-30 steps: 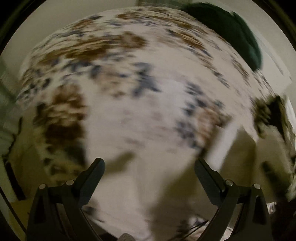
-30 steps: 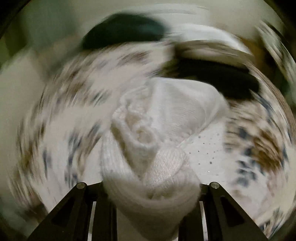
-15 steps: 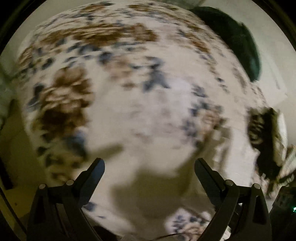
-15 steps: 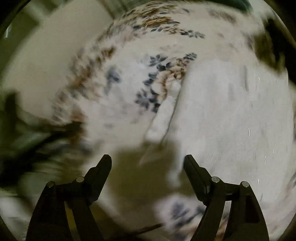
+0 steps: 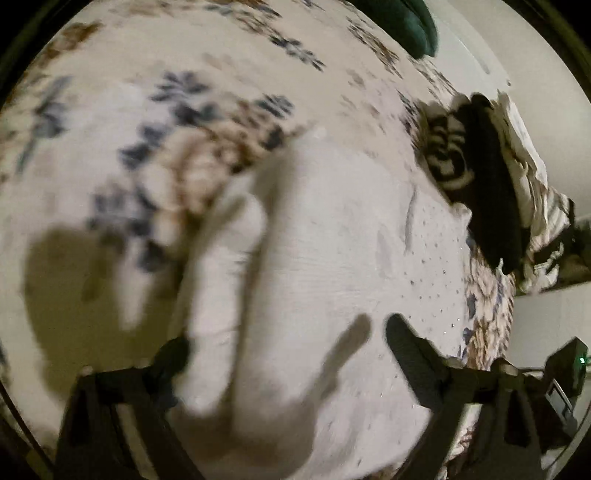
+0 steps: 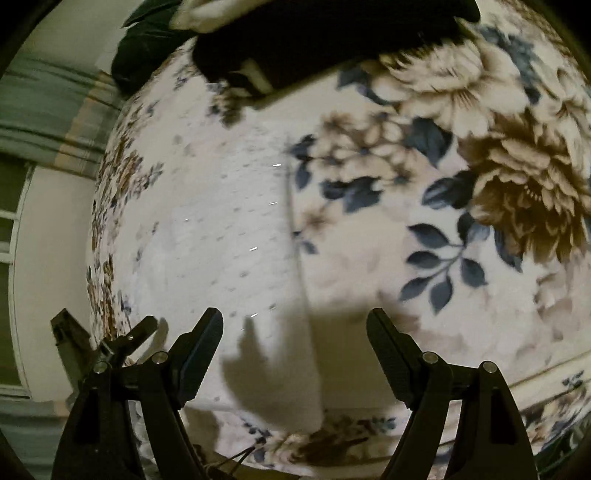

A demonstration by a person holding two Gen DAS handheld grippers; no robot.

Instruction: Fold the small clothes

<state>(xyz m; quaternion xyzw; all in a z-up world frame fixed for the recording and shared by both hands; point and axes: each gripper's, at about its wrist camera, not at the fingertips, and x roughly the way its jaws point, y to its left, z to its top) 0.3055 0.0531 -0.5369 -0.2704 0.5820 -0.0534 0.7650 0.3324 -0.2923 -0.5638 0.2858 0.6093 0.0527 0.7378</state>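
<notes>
Left wrist view: the left gripper point(image 5: 284, 350) hangs over a white knit garment point(image 5: 325, 258) spread on the floral blanket point(image 5: 110, 110), its jaws closing with a blurred sleeve fold between them, not yet pinched.

Right wrist view: the right gripper point(image 6: 295, 336) is spread wide above the garment's edge, gripping nothing.

A white garment point(image 5: 332, 258) lies flat on the flowered blanket point(image 6: 461, 184). Behind it, at the blanket's far edge, lies a pile of clothes point(image 5: 487, 192), and further behind a dark cushion point(image 5: 402, 22).
</notes>
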